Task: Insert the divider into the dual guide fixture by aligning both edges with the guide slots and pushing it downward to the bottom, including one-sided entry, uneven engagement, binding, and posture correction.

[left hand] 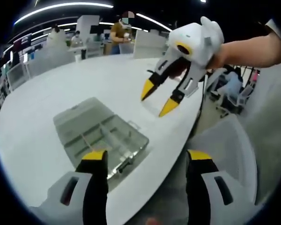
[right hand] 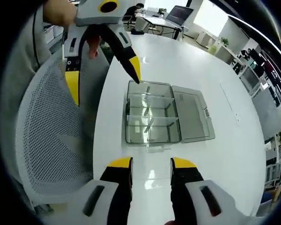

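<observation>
Both tools open over the clear organiser box, nothing gripped

Left gripper view: the left tool stands with jaws spread and empty above the clear plastic compartment box on the white worktop; the right tool hovers beyond, jaws parted.
Right gripper view: the right tool, empty, faces the box, lid open flat to the view's right. Its thin clear dividers probably handle light, stiff and slippery; pinch the top edge. I cannot tell which divider is loose.

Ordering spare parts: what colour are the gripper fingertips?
Yellow fingertips on black fingers; clearest in the right gripper view.
</observation>
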`<state>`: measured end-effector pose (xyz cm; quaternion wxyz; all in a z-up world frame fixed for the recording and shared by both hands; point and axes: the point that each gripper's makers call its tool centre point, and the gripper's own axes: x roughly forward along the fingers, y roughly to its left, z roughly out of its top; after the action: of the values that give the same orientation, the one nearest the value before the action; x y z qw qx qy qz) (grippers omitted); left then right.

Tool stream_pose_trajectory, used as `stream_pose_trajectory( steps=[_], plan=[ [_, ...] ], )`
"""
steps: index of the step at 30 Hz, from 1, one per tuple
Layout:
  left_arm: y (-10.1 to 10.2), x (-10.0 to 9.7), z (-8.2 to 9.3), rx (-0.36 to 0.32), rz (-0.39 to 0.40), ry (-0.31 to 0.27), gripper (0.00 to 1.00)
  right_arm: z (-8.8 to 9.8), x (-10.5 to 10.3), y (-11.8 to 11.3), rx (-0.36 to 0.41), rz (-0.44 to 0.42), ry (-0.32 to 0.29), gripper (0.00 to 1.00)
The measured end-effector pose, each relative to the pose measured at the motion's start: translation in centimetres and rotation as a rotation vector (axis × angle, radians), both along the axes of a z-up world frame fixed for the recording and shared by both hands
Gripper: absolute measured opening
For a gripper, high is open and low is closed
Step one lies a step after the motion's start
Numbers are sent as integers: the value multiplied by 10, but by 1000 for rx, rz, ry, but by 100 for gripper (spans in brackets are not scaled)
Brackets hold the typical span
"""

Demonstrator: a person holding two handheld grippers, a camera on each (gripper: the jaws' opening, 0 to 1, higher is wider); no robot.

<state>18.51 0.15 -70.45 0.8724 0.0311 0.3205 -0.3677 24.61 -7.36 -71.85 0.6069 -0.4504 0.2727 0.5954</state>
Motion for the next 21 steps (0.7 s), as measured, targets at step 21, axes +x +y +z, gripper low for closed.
stream_pose_trajectory(
  steps=[21],
  plan=[
    [-5, 10, 1, -34, 19, 13, 64, 19, -5, 19, 64, 12, -53, 27]
  ],
)
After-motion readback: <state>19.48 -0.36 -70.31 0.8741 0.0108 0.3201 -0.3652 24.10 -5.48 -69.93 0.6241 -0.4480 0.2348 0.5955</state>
